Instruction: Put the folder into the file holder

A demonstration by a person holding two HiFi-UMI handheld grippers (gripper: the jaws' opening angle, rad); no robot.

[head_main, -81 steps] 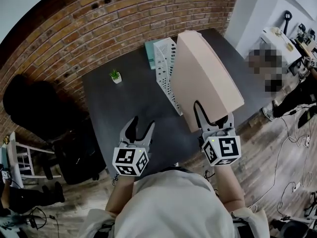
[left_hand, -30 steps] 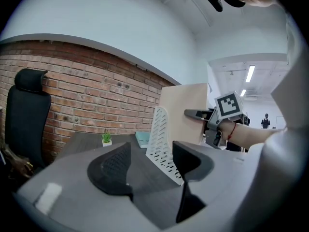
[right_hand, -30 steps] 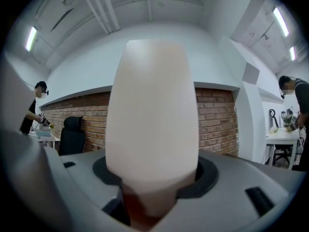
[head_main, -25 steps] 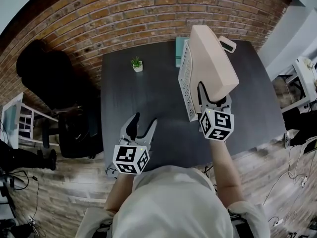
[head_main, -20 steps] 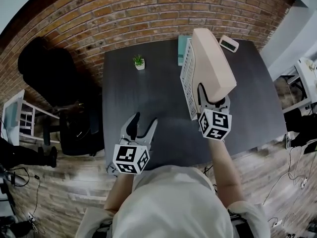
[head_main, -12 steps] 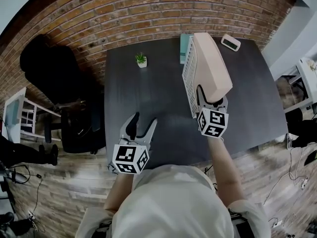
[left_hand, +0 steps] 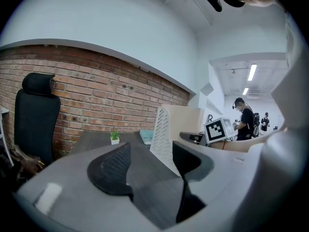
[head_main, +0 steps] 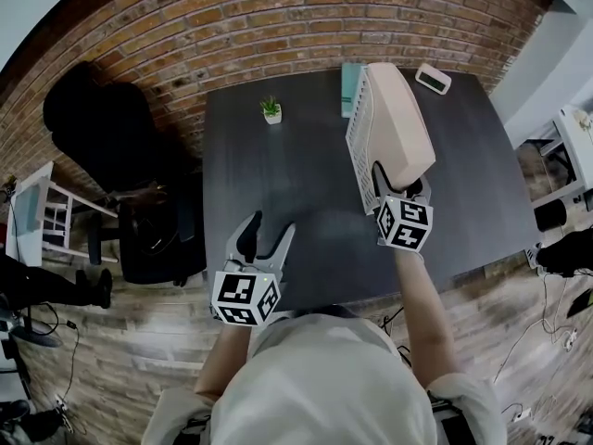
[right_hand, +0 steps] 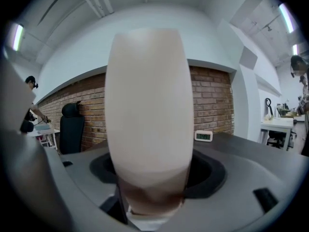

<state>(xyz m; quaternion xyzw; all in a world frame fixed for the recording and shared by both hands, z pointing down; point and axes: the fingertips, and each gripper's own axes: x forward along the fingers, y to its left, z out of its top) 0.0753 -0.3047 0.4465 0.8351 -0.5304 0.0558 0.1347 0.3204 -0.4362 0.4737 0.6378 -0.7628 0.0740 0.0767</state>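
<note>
The folder is seen standing in the file holder, upper right of the table. The right hand-held gripper has just been opened, its jaws slack around the folder's near edge. The left hand-held gripper is held released and empty at lower centre.

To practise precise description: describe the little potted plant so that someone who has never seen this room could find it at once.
Start at the dark table that stands against the brick wall. Near its wall edge, alone to the left of the white file holder, stands the potted plant. It is the only leafy thing there: a small green tuft in a white pot.
</note>
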